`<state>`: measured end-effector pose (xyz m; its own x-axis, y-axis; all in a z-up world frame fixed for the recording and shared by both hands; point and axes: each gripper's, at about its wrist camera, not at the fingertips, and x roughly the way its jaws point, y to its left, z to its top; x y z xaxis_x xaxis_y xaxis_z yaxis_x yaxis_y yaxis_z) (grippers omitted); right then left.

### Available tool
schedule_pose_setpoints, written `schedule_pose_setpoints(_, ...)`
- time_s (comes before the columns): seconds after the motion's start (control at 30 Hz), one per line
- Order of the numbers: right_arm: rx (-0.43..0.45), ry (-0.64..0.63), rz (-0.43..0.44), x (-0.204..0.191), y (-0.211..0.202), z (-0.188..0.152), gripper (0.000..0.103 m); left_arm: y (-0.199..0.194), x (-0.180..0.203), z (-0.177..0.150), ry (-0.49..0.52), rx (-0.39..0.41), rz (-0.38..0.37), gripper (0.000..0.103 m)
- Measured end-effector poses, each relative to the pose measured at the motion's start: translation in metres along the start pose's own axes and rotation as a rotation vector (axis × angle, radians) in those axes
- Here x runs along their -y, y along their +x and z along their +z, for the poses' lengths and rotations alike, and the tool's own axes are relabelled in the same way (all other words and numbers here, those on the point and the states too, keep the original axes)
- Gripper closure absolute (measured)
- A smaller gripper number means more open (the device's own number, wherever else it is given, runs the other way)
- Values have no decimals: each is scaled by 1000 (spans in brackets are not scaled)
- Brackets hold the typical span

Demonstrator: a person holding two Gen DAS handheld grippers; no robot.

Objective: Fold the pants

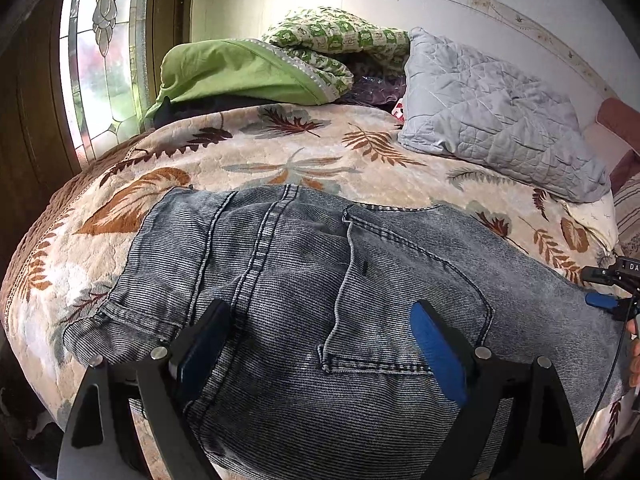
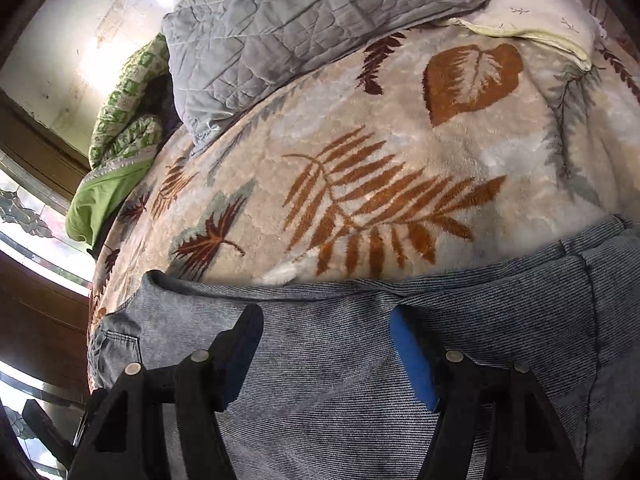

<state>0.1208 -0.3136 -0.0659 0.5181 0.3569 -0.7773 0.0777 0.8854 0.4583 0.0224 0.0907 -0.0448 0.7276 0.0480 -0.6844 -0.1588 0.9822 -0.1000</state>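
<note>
Grey-blue denim pants point(image 1: 304, 280) lie flat on a leaf-patterned blanket point(image 1: 280, 152), seat side up with a back pocket showing. My left gripper point(image 1: 320, 320) is open, its blue-padded fingers spread just above the seat of the pants, holding nothing. My right gripper point(image 2: 326, 328) is open over the leg part of the pants point(image 2: 320, 360), near their far edge, holding nothing. The right gripper also shows at the right edge of the left wrist view point(image 1: 612, 292).
A grey quilted cover point(image 1: 492, 116) lies at the back right of the bed. A green cloth and a green patterned quilt point(image 1: 280, 60) are piled at the back. A stained-glass window point(image 1: 104, 48) and wooden frame stand at the left.
</note>
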Motion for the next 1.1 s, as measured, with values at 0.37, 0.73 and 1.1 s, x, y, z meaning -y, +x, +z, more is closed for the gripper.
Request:
schedule_pose_setpoints(0.37,-50,-19,-75,9,-1,-16,29,-5,16,-2,33,21,-54,12)
schedule_pose_setpoints(0.73,13,3,-12,10,-67,-47,29,-6,23,-6,58,35,-38,12)
schedule_pose_setpoints(1.1,82,115,95,43,-94,-60,27,-11,27,-9,88,30,-36,12)
